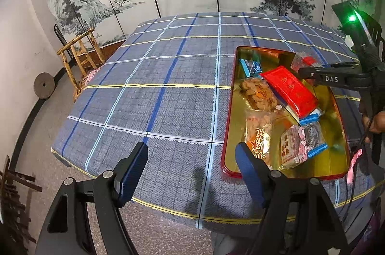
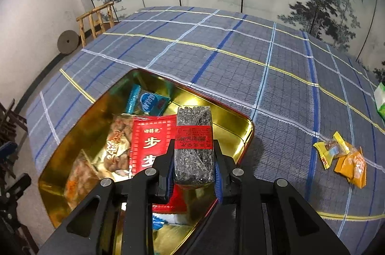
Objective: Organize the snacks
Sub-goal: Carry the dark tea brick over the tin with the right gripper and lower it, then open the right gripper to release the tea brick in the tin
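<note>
Sesame bar (image 2: 194, 146) sits right between the pads of the right claw (image 2: 194, 173), pinched on both long sides and sticking out forward past the fingertips, so it hangs over the near right part of the tin (image 2: 79, 132) rather than lying in it. It's a long clear-wrapped block, speckled black and grey, with a red paper band across the middle that has small print on it. Under and to the left of it in the gold-lined, red-rimmed tin there's a red packet (image 2: 151, 142) with big gold characters, a blue packet (image 2: 148, 102) further back, and some clear bags of brownish snacks (image 2: 118, 146). Off to the right on the plaid desk (image 2: 240, 57) lie a couple of yellow and orange wrapped snacks (image 2: 341, 156), well apart from the tin. Left claw (image 1: 192, 173) is spread wide with nothing in it, hovering over the desk edge just beside the tin's near left corner. From that side you can see the right claw reaching in over the tin's far right end.
</note>
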The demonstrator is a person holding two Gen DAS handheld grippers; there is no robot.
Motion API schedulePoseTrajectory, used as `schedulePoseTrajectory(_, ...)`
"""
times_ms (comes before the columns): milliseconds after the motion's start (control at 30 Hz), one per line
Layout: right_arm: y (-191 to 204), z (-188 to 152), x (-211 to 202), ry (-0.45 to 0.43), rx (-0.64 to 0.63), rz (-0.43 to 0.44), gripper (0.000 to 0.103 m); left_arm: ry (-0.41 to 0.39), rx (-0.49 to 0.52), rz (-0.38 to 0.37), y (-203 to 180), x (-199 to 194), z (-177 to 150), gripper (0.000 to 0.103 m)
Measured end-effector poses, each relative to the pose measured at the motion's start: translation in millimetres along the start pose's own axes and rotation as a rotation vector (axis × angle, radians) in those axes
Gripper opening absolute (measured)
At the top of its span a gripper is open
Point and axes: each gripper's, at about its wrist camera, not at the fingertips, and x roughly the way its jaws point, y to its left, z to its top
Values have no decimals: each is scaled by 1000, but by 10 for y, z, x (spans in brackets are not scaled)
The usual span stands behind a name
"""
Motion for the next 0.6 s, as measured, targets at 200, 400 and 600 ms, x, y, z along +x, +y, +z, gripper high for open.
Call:
schedulePoseTrajectory(200, -10, 3, 56, 4, -9, -12, 27, 0, 11, 0, -48, 23, 27, 72)
schedulePoseTrajectory(400, 3, 23, 104, 6, -18, -18, 27, 2, 22, 0, -80, 39, 39, 72)
schedulePoseTrajectory(600, 22, 38, 126, 4, -24, -22, 27, 3, 22, -1, -85, 43, 42, 72)
